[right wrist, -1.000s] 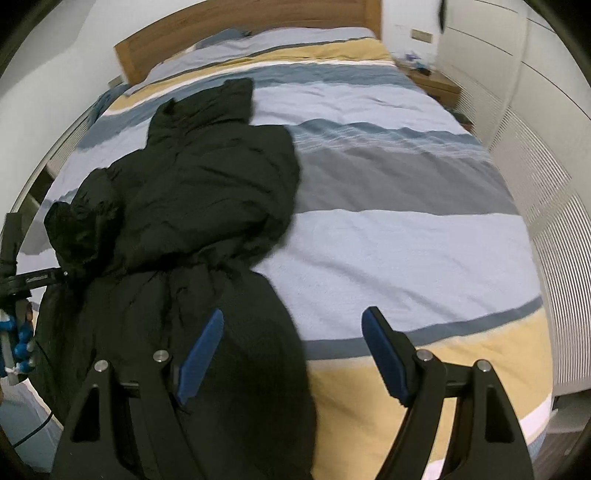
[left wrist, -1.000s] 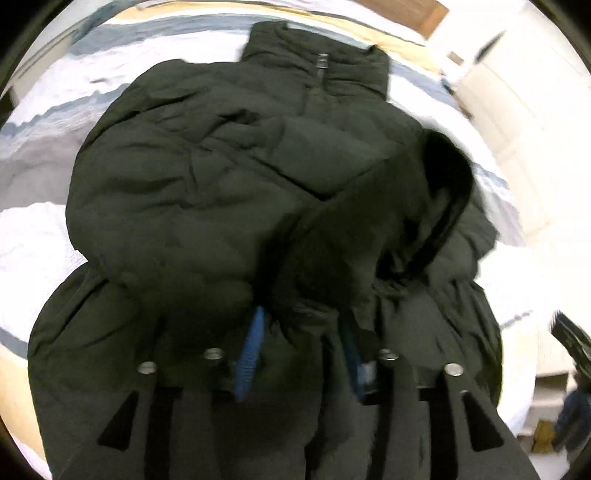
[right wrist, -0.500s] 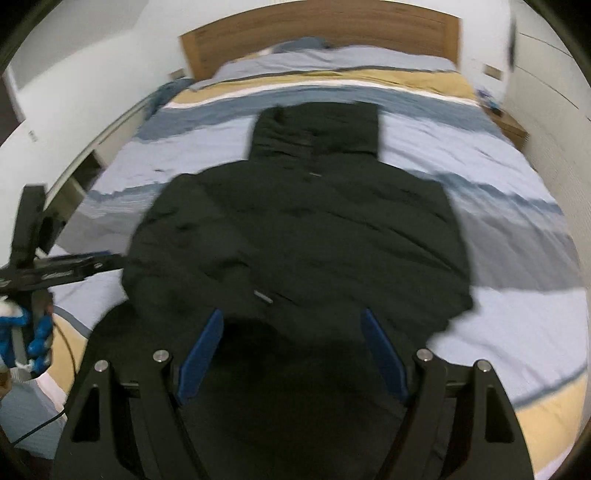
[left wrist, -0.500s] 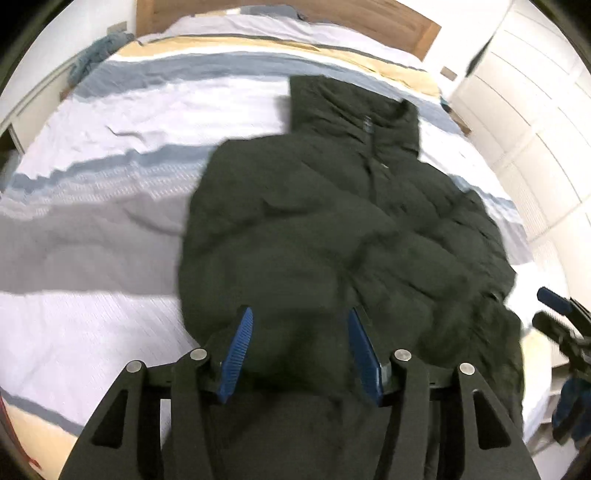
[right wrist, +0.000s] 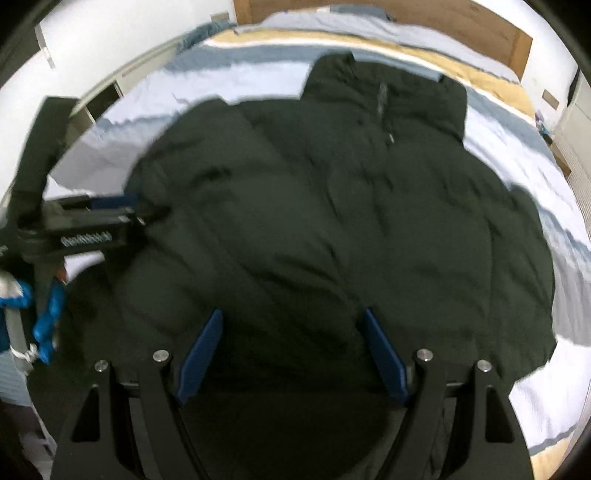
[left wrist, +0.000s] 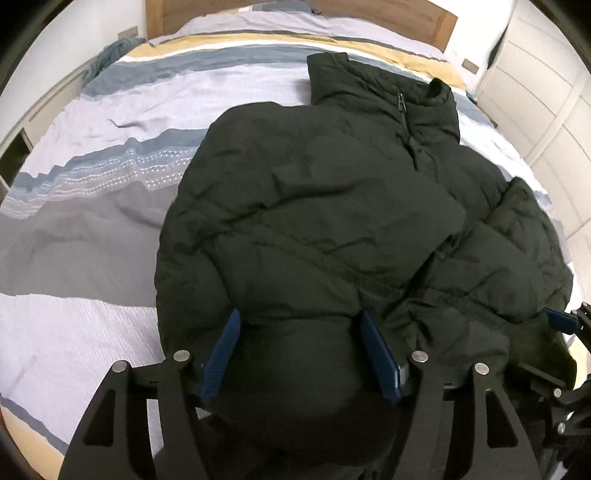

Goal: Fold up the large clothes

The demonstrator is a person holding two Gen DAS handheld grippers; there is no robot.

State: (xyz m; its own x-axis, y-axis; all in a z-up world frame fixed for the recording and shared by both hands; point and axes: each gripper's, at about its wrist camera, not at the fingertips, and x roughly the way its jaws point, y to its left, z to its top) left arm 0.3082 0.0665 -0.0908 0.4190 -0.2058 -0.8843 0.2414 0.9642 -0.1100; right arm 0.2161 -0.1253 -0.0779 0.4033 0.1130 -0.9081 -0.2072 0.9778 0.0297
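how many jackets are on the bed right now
1: a dark puffer jacket lies spread on the striped bed, collar toward the headboard. Both open grippers hover over its lower part; nothing visible beneath it, though the bulk could hide something.

Striped bedspread [left wrist: 92,192], wooden headboard [left wrist: 406,18], white wardrobe [left wrist: 546,110].

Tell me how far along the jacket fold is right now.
Done: both sleeves look folded in across the jacket, which lies collar-up on the bed. In hand: nothing; the left hand-held gripper and right hand-held gripper are open over its lower part. Left: folding the hem up toward the collar.
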